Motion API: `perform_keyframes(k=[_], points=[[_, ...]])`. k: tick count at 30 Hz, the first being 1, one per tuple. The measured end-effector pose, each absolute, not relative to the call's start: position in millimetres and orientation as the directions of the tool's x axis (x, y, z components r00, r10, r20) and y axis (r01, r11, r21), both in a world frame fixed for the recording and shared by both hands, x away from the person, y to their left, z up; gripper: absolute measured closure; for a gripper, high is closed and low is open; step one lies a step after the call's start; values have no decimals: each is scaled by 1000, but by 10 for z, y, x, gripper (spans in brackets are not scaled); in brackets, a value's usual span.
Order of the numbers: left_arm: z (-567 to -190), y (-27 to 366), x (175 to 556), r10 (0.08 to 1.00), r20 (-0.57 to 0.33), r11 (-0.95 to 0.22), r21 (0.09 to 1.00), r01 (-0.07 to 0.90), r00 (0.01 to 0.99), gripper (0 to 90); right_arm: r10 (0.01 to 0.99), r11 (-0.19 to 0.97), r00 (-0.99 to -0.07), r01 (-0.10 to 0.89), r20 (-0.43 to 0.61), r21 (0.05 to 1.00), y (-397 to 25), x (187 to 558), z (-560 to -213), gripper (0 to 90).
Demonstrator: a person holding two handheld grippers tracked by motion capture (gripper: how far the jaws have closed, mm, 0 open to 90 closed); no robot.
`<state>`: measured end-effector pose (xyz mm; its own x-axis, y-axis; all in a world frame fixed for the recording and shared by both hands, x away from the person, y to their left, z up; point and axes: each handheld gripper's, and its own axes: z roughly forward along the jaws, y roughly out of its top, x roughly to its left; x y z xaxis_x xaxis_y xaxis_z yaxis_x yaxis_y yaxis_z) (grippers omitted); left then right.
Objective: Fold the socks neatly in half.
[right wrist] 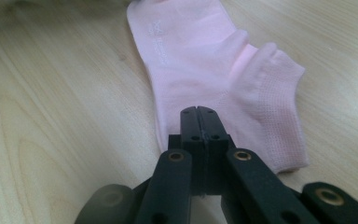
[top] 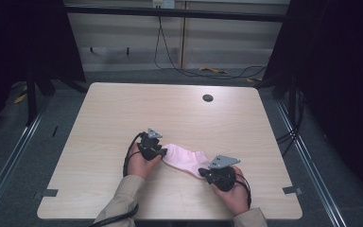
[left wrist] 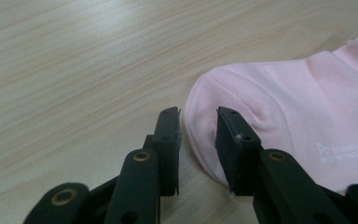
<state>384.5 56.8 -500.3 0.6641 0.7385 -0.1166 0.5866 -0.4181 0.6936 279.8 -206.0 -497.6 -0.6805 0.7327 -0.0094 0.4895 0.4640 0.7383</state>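
A pink ankle sock lies flat on the wooden table, toe to the left and cuff to the right. My left gripper is at the toe end. In the left gripper view its jaws stand open, one on each side of the rounded toe, low on the table. My right gripper is at the cuff end. In the right gripper view its jaws are pressed together over the sock near the heel and cuff, seemingly pinching the fabric beneath them.
A round cable hole sits in the table near the back right. Bare wood surrounds the sock on every side. Dark curtains and metal rails flank the table, and cables lie on the floor behind it.
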Motion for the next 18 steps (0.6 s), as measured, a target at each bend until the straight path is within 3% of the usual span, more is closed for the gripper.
perform_keyframes(k=[9,18], points=[[-5029,570,3815,738,-174,-368,705,606,651,833,735,465,-678,492,-12,736,-2051,2798,-4974,900],[-5001,581,3821,732,-189,-375,690,619,654,884,735,463,-678,500,-2,732,-2062,2805,-4968,900]])
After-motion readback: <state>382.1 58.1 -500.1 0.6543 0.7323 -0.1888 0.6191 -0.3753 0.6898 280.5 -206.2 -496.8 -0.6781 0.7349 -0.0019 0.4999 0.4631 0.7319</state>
